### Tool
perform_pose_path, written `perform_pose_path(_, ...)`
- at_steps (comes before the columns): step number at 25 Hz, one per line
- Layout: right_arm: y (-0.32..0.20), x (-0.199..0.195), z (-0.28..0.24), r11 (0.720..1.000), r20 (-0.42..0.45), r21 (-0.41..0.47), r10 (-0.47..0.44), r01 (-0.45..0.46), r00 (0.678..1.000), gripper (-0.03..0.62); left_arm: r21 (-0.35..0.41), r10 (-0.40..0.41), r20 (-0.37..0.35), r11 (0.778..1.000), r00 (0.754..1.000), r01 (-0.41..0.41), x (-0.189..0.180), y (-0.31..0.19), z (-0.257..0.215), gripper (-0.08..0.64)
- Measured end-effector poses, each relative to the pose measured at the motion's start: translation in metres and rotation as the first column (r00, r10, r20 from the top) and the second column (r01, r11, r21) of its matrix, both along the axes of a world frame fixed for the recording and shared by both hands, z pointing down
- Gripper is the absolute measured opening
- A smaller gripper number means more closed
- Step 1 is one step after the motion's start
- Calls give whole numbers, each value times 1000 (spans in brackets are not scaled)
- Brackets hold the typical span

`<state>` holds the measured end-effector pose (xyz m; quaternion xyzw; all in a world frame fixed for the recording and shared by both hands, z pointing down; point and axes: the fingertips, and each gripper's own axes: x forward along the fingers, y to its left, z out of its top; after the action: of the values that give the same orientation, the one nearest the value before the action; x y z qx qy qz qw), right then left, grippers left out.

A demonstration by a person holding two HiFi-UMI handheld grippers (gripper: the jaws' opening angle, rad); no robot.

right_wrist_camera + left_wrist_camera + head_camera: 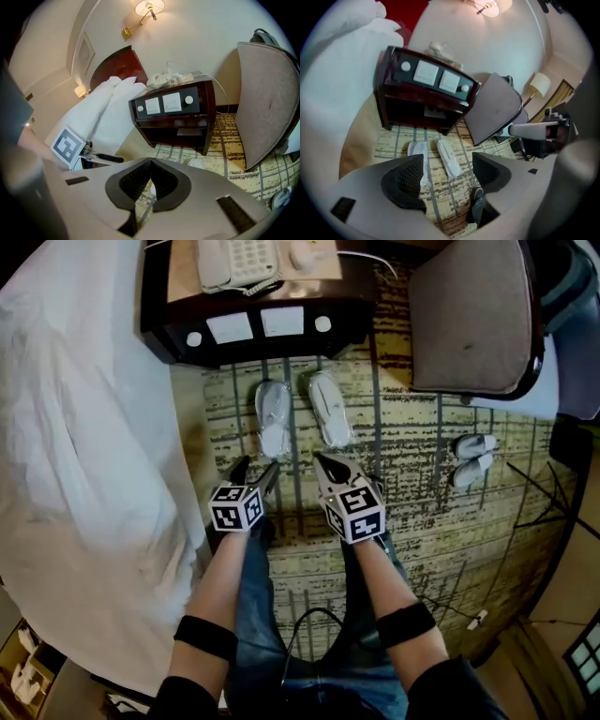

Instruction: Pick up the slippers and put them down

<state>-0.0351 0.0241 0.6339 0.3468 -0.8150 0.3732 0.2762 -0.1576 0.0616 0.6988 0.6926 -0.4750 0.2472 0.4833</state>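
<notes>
The telephone (239,261) on the dark nightstand (164,334) was cut off by the top edge of the head view, and its keys were too small to read. I could make out no print on the two pale panels (255,324) on the nightstand's front. From the right gripper view the slippers were almost wholly hidden behind the jaws. The left slipper (273,418) and right slipper (330,409), both white, lay side by side on the patterned carpet (412,442), just in front of the nightstand and just beyond both grippers. The left gripper (255,467) hung with its jaws standing apart, nothing pressed between them, its left jaw covering that slipper's near end in its own view. The right gripper (324,461) had its jaws together and empty. A second pair of slippers (473,457) far right, near the half-cropped chair (469,315), was too small to detail.
</notes>
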Motion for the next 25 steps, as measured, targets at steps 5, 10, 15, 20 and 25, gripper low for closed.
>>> perform_pose_path(5, 5, -9, 79, 999, -21, -14, -47, 46, 999, 2, -74, -14, 112, 997, 994, 23, 5, 13, 115, 448)
perform_pose_path(10, 0, -10, 149, 1000, -43, -16, -23, 22, 999, 2, -135, -33, 197, 989, 980, 60, 3, 16, 211, 529)
perform_pose_path(15, -5, -6, 211, 999, -49, -27, 19, -21, 999, 2, -182, -22, 220, 981, 975, 64, 10, 18, 278, 545)
perform_pose_path(20, -6, -8, 254, 999, -35, -41, 31, -32, 999, 2, -212, 17, 321, 976, 947, 54, 4, 25, 344, 592)
perform_pose_path(25, 3, -4, 283, 998, -28, -60, 35, -37, 999, 2, -228, 41, 361, 973, 932, 45, 2, 27, 383, 592)
